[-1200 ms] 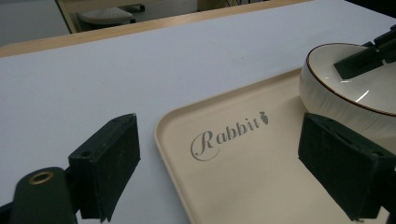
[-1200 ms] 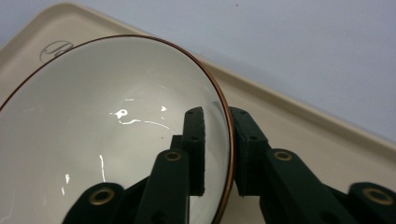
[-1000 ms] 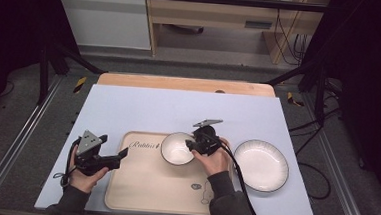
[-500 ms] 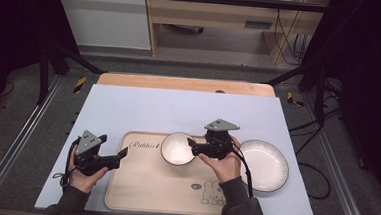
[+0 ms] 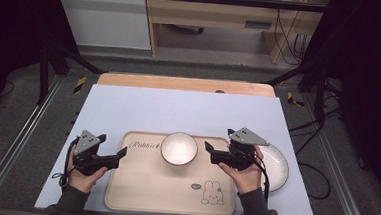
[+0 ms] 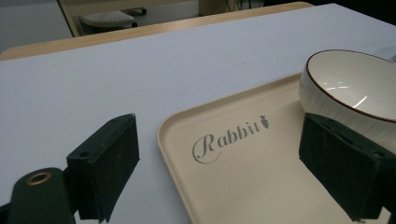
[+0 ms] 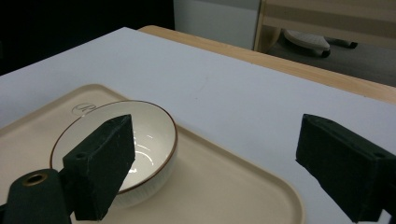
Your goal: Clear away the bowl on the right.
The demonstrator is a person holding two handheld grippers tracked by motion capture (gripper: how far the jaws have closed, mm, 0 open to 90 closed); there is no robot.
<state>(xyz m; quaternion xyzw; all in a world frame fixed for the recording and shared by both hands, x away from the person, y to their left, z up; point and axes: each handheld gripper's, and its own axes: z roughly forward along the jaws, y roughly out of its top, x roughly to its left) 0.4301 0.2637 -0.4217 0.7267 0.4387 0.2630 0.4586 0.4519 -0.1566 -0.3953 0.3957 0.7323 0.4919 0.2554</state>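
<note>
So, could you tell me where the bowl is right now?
In the high view the bowl sits on the tray, near its far edge, left of the open right gripper.

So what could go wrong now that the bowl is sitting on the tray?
1. The bowl sits close to the tray's far edge, so a tilt or bump could slide it off.
2. The right gripper, whose fingers have just been opening with nothing between them, is near the bowl and might knock it.
3. The plate lies partly under the right hand and could get nudged toward the table's edge.
</note>
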